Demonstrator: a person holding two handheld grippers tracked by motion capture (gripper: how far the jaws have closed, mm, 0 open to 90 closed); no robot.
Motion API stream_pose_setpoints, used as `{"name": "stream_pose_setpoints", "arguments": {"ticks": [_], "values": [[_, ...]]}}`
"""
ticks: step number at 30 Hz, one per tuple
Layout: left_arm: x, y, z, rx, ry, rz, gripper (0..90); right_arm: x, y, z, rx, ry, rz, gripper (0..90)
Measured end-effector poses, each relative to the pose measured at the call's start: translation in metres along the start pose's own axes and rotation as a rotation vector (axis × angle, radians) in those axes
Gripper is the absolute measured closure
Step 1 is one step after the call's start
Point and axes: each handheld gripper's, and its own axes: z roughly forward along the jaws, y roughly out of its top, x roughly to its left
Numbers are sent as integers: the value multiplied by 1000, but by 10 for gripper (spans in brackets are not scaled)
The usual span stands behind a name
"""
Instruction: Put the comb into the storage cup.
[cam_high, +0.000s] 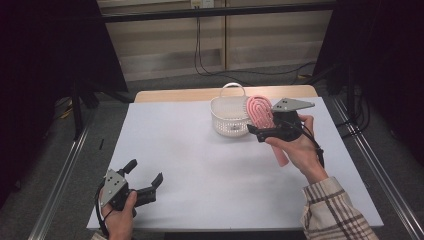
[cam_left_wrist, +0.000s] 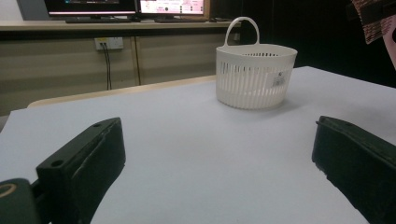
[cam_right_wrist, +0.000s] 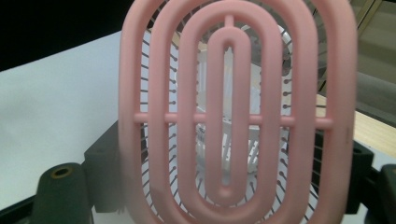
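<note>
Pink hairbrush (cam_high: 261, 112) clamped between right gripper (cam_high: 267, 131) fingers, above basket (cam_high: 226, 120) | left gripper (cam_high: 145, 182) fingers spread, empty

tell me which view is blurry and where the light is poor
Right gripper view: the pink vented plastic hairbrush sits so close that it is soft, edges smeared. Left gripper view: the white slotted plastic basket is sharp, near black fingers slightly soft. High view: white table lit, surroundings dark.
</note>
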Motion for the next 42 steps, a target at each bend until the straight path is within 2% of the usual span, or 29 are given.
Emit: {"name": "stream_pose_setpoints", "arguments": {"ticks": [10, 13, 20, 22, 32, 42], "values": [[0, 0, 0, -3, -1, -8, 28, 1, 8, -5, -74, -2, 10, 203], [0, 0, 0, 0, 0, -3, 28, 0, 10, -5, -102, -4, 9, 203], [0, 0, 0, -3, -1, -2, 28, 0, 15, -8, -130, 3, 5, 203], [0, 0, 0, -2, -1, -4, 28, 0, 17, -8, -158, 3, -8, 203], [-1, 0, 0, 1, -1, 2, 28, -3, 24, -8, -184, -3, 0, 203], [0, 0, 0, -5, 1, 1, 28, -5, 39, -11, -241, -14, -5, 203]]}}
